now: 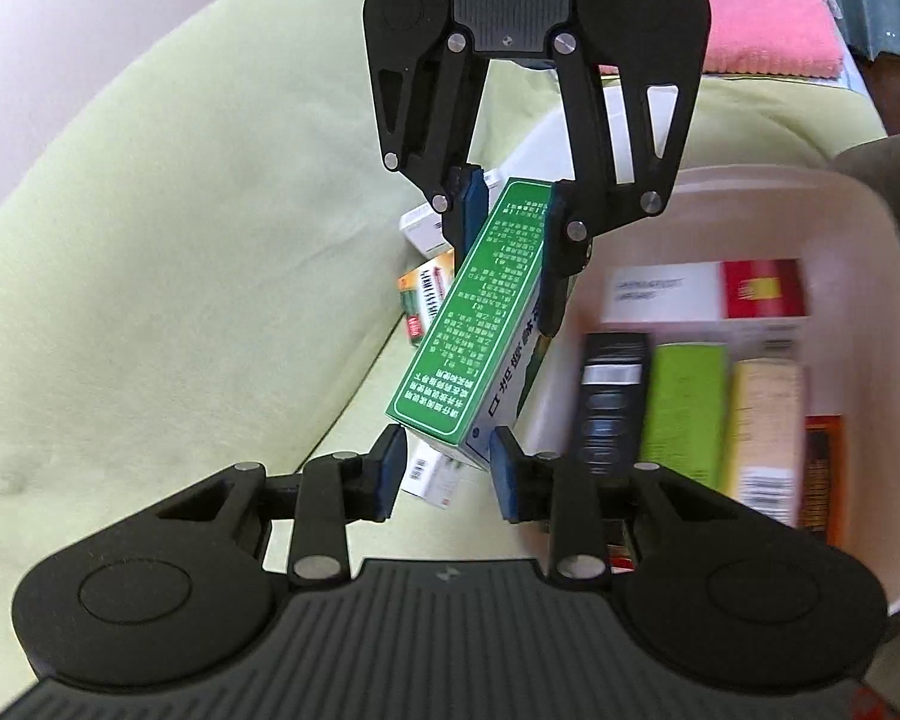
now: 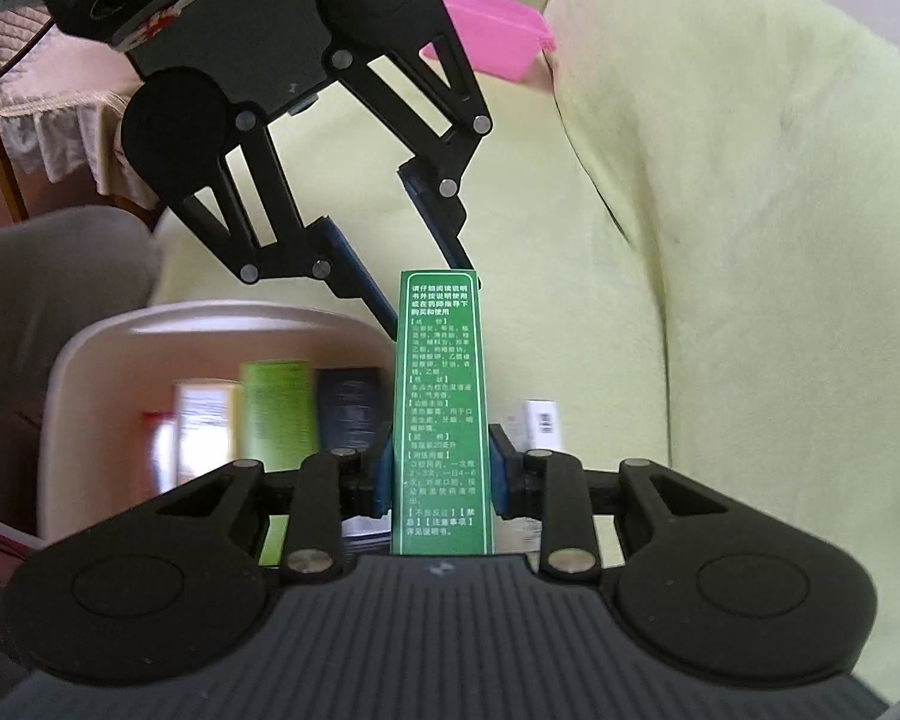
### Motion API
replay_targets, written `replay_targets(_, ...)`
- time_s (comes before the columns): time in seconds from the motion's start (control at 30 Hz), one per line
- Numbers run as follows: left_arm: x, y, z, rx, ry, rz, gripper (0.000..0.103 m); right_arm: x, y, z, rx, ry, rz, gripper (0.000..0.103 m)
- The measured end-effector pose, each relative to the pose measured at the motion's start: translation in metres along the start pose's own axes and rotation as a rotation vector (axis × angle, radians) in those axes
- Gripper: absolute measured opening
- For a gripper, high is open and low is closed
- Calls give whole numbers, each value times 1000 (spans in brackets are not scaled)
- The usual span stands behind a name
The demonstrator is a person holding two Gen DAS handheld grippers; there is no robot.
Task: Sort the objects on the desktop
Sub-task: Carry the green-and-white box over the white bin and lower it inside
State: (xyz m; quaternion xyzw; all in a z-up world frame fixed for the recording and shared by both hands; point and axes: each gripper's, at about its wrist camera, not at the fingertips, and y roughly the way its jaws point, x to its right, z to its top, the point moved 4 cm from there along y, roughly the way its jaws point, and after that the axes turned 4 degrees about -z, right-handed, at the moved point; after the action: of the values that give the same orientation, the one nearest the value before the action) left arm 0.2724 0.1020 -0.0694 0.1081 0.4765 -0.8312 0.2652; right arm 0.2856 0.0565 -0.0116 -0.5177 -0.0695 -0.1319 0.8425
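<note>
Green box point(image 1: 480, 324) in air beside the bin point(image 1: 858, 252), right claw point(image 2: 439, 474) clamping one end, left claw point(image 1: 444, 468) open at the other: early release drops it outside.

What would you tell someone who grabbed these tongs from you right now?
Right tongs: shut on the green box, held up beside the white bin.
Left tongs: open, straddling the box's other end.
Done: several boxes are in the bin.
Left: put the green box in, then probably the loose boxes on the yellow-green cushion.
</note>
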Motion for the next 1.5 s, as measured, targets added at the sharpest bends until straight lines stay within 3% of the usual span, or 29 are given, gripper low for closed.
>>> replay_targets(0.33,77,-48,15,-37,-15,12,36,-76,-44,-10,58,24,23,26)
replay_targets(0.53,110,-69,10,-68,-31,-21,36,-108,-38,-22,63,34,63,26)
replay_targets(0.83,134,-70,-2,-105,-80,-87,36,-139,-22,-50,64,73,119,26)
replay_targets(1.5,167,-34,-40,-215,-119,-185,36,-137,28,-74,64,130,297,26)
